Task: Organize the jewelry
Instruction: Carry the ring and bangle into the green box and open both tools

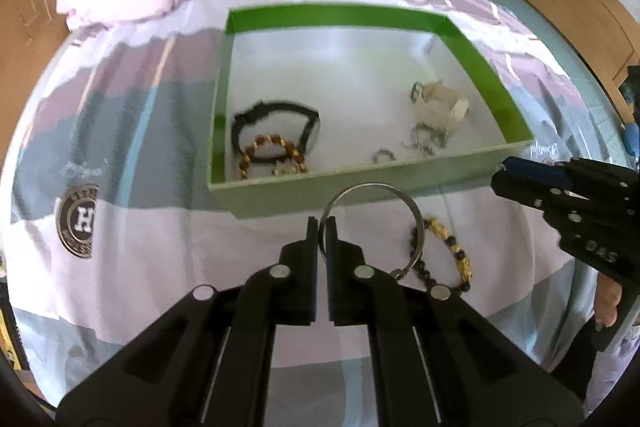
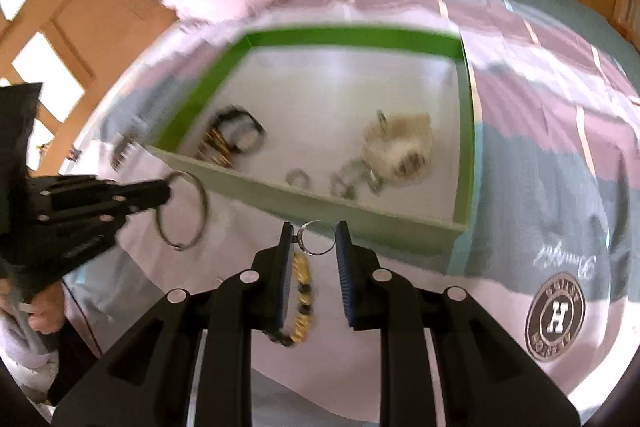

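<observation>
On the striped bedspread (image 1: 160,235) — soft cloth in pink, grey and white bands with a round "H" badge (image 1: 78,221) at the left — sits a shallow square box (image 1: 360,183) with glossy green inner walls and a smooth white floor. In its left corner lie a black strap band (image 1: 276,109) and a bracelet of round amber beads (image 1: 272,157), overlapping. Further right are a small silvery ring (image 1: 384,155), a tangle of metal chain (image 1: 428,141) and a pale fluffy charm (image 1: 440,105).

The left gripper (image 1: 322,227) has its flat black jaws pressed together on the thin rim of a large silver bangle (image 1: 376,223), a smooth metal hoop held in front of the box's near wall. Just right of it, on the cloth, lies a bracelet of dark and gold beads (image 1: 448,251).

The right gripper (image 2: 314,239) has its blue-padded jaws spread — the gold-and-dark bead bracelet and a small wire ring (image 2: 318,237) sit between them.
</observation>
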### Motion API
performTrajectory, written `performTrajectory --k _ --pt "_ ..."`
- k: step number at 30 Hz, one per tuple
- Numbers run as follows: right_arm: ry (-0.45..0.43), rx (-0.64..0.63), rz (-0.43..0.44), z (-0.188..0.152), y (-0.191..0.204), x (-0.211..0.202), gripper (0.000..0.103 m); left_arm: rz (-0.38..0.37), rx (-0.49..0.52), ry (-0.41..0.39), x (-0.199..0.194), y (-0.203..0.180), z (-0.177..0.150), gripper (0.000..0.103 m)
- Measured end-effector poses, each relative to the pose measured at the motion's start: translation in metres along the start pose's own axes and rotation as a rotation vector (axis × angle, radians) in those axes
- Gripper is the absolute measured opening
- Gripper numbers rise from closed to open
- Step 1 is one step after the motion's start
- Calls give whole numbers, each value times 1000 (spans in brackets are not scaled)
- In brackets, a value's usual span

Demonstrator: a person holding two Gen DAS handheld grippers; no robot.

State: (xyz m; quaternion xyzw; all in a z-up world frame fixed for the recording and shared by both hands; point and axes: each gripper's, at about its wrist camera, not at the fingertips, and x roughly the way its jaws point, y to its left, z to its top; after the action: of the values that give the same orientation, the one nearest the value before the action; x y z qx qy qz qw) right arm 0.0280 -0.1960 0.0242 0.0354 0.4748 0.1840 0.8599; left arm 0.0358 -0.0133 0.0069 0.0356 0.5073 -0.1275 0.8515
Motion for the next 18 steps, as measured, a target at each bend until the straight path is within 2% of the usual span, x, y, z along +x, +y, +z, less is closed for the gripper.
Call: performTrajectory --k 4,5,8,11,18 --pt "-133 -2 31 7 7 -19 21 22 -22 -90 -17 3 8 3" --pt "-161 0 17 9 8 -22 21 29 -26 -103 -19 4 10 3" --pt "-229 -4 -104 15 8 -23 21 78 -32 -135 -20 6 20 3" --pt "-224 20 -190 21 1 -9 21 117 -28 -151 -14 6 33 3" --pt "-195 80 -222 23 -15 12 21 138 -18 -124 8 7 41 3"
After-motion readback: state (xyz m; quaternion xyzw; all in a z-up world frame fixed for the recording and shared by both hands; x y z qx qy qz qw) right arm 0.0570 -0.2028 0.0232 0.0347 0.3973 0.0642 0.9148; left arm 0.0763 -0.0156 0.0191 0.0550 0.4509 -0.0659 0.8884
